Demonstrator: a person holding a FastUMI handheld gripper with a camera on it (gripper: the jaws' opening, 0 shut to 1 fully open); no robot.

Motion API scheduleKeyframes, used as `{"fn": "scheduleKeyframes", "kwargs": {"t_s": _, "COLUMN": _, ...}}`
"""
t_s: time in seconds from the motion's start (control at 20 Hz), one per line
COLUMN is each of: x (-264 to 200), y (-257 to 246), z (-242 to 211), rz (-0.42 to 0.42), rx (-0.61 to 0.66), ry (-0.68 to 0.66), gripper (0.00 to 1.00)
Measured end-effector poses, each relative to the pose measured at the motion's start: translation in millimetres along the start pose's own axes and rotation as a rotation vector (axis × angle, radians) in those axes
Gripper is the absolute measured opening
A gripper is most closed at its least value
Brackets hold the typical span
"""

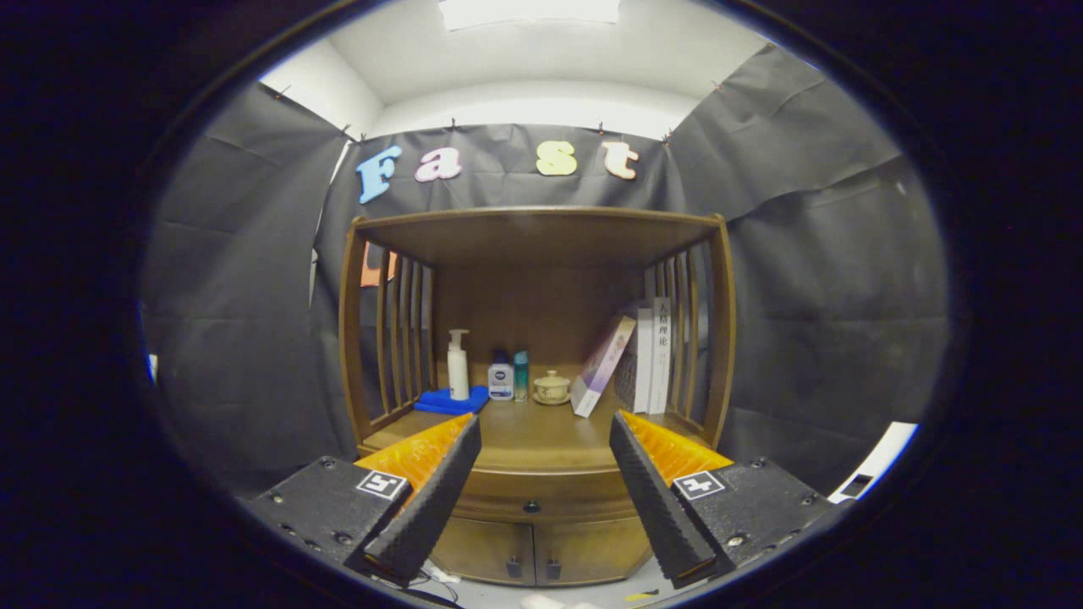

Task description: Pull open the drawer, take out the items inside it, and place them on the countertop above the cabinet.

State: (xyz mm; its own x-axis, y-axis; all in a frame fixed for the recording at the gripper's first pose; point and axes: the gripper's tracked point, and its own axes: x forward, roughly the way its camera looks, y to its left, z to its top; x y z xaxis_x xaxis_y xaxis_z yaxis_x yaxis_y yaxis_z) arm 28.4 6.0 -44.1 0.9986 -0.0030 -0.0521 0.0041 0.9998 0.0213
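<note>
Brown wood makes up a cabinet that stands straight ahead of the gripper, against black cloth walls. Its fingers are spread wide with nothing between them, and the cabinet shows through the gap. The drawer sits shut in the cabinet's front, just under the countertop, with a small dark knob at its middle. Below the drawer are two small doors.

On the countertop, toward the back of the cabinet, a white pump bottle stands on a blue cloth at the left. Beside it are a small white bottle with a blue label, a slim teal bottle and a pale lidded cup. To the right, a flat box leans against a row of upright books. Slatted wooden sides and a flat wooden top enclose the countertop.
</note>
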Motion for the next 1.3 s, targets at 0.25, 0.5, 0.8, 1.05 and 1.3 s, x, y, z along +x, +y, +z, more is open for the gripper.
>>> {"fn": "scheduleKeyframes", "kwargs": {"t_s": 0.25, "x": 31, "y": -3, "z": -52, "rz": -0.016, "rx": -0.016, "ry": 0.035, "gripper": 0.99}}
{"fn": "scheduleKeyframes", "kwargs": {"t_s": 0.5, "x": 65, "y": 1, "z": -118, "rz": -0.020, "rx": -0.004, "ry": 0.099, "gripper": 0.99}}
{"fn": "scheduleKeyframes", "kwargs": {"t_s": 0.8, "x": 105, "y": 9, "z": -188, "rz": -0.024, "rx": -0.021, "ry": 0.161, "gripper": 0.97}}
{"fn": "scheduleKeyframes", "kwargs": {"t_s": 1.05, "x": 135, "y": 9, "z": -223, "rz": -0.034, "rx": -0.019, "ry": 0.228, "gripper": 0.84}}
{"fn": "scheduleKeyframes", "kwargs": {"t_s": 1.3, "x": 142, "y": 7, "z": -228, "rz": -0.039, "rx": -0.018, "ry": 0.233, "gripper": 0.59}}
